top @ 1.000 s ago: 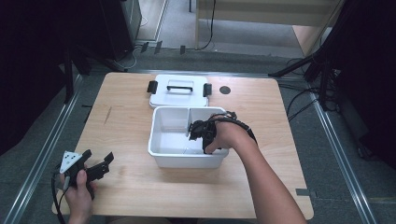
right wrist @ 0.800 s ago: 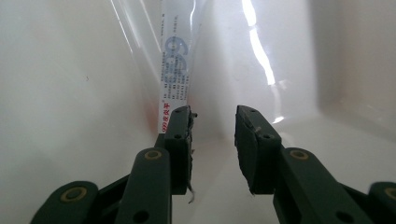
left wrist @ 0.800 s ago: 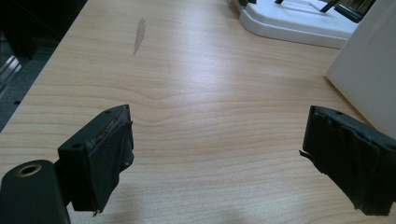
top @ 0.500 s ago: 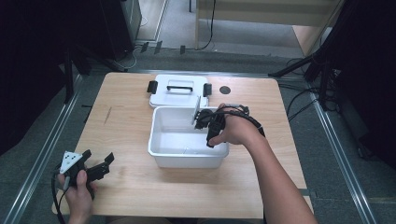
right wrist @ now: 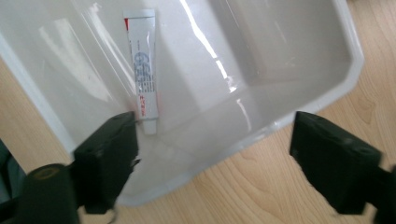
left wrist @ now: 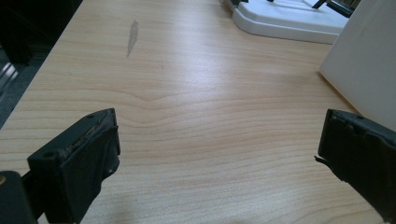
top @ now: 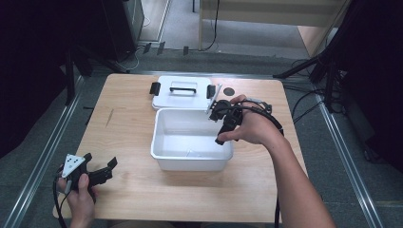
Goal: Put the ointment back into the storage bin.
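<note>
A white plastic bin [top: 190,164] stands mid-table. On its floor lies a small white tube [right wrist: 142,70] with blue and red print. My right gripper [top: 223,128] hovers over the bin's right rim and points down into it. Its jaws have just been opening and now stand wide apart [right wrist: 215,130], with nothing between them and the tube well below. At the table's front left corner my left gripper [top: 100,160] rests low over the wood. It is open [left wrist: 217,135] and holds nothing.
The bin's white lid [top: 183,92], with a handle and black clips, lies flat just behind the bin. A small dark disc [top: 229,91] sits on the wood to the lid's right. Bare tabletop [top: 123,123] spreads left of the bin.
My right hand has lifted up out of the bin and drifted toward its right rim. The left hand has stayed put.
</note>
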Demonstrator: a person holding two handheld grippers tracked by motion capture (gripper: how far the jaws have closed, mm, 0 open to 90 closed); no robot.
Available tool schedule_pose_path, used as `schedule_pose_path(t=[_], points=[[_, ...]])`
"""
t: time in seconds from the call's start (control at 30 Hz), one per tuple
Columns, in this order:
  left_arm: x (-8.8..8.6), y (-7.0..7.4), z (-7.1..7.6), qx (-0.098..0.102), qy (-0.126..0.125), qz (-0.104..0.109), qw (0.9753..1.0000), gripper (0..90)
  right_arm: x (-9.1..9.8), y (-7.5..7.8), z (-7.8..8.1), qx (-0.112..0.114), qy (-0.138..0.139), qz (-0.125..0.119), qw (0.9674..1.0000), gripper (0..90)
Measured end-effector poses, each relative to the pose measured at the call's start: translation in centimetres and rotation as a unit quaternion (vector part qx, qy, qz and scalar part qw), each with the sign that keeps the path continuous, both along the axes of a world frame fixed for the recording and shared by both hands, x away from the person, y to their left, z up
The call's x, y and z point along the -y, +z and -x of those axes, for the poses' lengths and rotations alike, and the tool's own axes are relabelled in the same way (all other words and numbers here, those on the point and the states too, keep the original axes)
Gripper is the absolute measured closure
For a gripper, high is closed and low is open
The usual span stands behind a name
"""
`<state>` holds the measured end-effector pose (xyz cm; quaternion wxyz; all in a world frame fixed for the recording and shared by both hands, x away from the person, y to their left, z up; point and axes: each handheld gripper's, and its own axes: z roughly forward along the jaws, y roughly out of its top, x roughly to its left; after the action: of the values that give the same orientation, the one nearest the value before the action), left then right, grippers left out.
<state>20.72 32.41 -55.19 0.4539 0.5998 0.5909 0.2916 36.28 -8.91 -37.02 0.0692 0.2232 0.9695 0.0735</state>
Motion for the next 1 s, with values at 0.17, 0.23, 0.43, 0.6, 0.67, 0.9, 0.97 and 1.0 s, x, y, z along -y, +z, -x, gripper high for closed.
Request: schedule_pose_path(t=[0.17, 0.23, 0.43, 0.6, 0.67, 0.9, 0.97, 1.0], points=[[0.0, 0.0, 0.0, 0.0, 0.0, -0.002, 1.0, 0.0, 2.0, 1.3, -0.1, 0.018, -0.025, -0.027, 0.9991, 13.9], [0.0, 0.0, 0.0, -0.001, 0.001, -0.003, 1.0, 0.0, 2.3, 1.4, 0.0, 0.018, -0.029, -0.035, 0.9988, 13.6], [0.0, 0.0, 0.0, -0.001, 0.002, -0.004, 1.0, 0.0, 4.7, 1.8, 0.2, 0.052, -0.064, -0.066, 0.9944, 13.2], [0.1, 0.0, 0.0, 0.001, 0.003, -0.005, 1.0, 0.0, 6.3, 1.7, 0.4, 0.061, -0.088, -0.098, 0.9894, 13.3], [0.0, 0.0, 0.0, 0.0, 0.002, -0.007, 1.0, 0.0, 7.4, 1.4, 0.4, 0.068, -0.102, -0.117, 0.9855, 13.3], [0.1, 0.0, 0.0, 0.0, 0.003, -0.008, 1.0, 0.0, 10.8, 0.3, 0.7, 0.095, -0.146, -0.173, 0.9694, 13.4], [0.1, 0.0, 0.0, -0.001, 0.003, -0.008, 1.0, 0.0, 11.9, -0.4, 0.9, 0.101, -0.162, -0.194, 0.9621, 13.4], [0.1, 0.0, 0.0, 0.0, 0.003, -0.008, 1.0, 0.0, 11.9, -0.4, 0.9, 0.101, -0.162, -0.194, 0.9621, 13.4]])
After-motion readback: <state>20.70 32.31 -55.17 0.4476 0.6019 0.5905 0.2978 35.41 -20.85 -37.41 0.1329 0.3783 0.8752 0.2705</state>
